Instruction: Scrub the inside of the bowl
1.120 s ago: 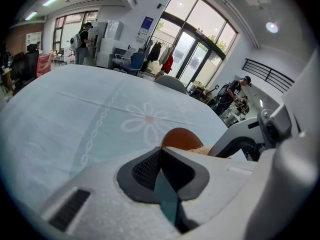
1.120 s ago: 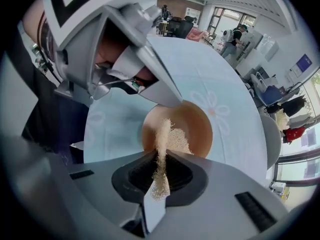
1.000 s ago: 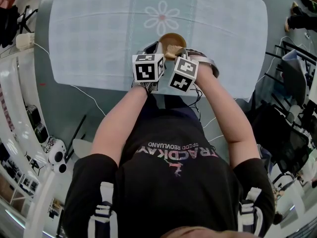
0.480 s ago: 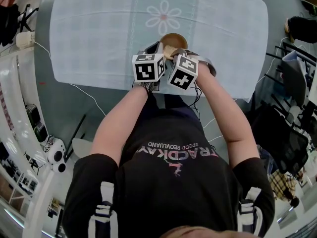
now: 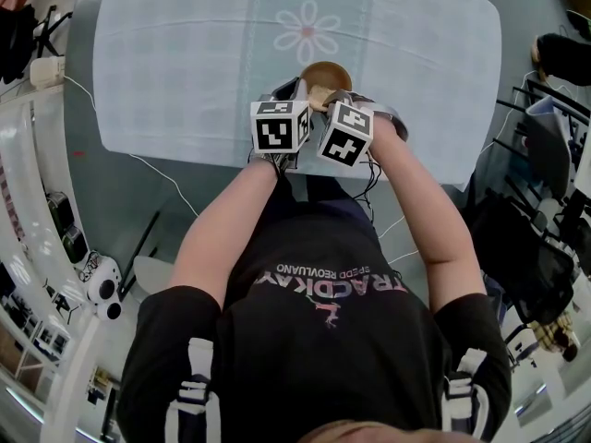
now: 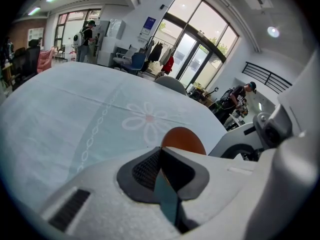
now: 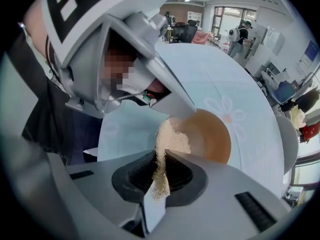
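Item 1: right gripper [image 7: 164,155]. The jaws are drawn narrow and clamped on a beige scrub sponge [image 7: 169,143]. The sponge stands up between the pads, and its free end leans over the near rim into the wooden bowl [image 7: 212,136]. The gripper points steeply downward, and its marker cube faces the head camera.

Item 2: left gripper [image 6: 159,150]. The jaws are pressed together, with their tips pinching the near rim of the wooden bowl. In the right gripper view its pale jaw tip covers the rim at the bowl's 10 o'clock, just beside the top of the sponge. The gripper is tilted down at a slant. In the head view it sits close at the right gripper's 9 o'clock.

Item 3: wooden bowl. Round, brown and upright, resting on the tablecloth [image 5: 175,72]. In the head view it lies at 12 o'clock from both grippers.

Item 4: tablecloth. Pale blue-white with a faint check. A flower print [image 5: 307,32] lies at 12 o'clock from the bowl, near it but apart.

Item 5: person. The forearms [image 5: 226,224] reach in from 6 o'clock. Wears a black T-shirt [image 5: 323,340].

Item 6: surroundings. A white cable [image 5: 157,172] runs at 8 o'clock from the grippers, off the cloth. The left gripper view shows tall windows [image 6: 200,44] beyond the table, with standing figures too small to detail.
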The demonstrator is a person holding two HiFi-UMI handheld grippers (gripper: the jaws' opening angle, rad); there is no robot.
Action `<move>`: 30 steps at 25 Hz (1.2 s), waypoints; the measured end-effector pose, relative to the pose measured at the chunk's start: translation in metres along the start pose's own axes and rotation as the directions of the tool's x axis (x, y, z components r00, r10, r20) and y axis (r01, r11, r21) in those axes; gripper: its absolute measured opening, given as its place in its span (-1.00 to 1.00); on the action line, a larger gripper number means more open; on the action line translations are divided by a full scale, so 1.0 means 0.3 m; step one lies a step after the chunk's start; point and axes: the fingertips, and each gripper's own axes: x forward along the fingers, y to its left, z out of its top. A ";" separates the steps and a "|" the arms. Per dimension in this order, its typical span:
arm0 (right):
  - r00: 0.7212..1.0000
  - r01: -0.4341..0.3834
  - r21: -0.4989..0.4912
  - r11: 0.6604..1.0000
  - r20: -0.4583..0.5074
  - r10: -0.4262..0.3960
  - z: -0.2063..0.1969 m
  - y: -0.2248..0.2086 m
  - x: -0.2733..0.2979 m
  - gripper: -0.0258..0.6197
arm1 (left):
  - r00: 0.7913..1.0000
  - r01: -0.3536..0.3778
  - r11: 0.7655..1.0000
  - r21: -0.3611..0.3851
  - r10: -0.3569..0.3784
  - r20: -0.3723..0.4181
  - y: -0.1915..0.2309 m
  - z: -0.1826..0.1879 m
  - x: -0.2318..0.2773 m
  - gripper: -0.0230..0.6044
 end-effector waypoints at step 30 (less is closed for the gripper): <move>0.922 0.299 -0.374 0.878 -0.125 -0.367 -0.064 -0.219 -0.014 -0.82 | 0.996 0.084 0.960 0.268 -0.075 -0.044 -0.064 -0.008 -0.022 -0.83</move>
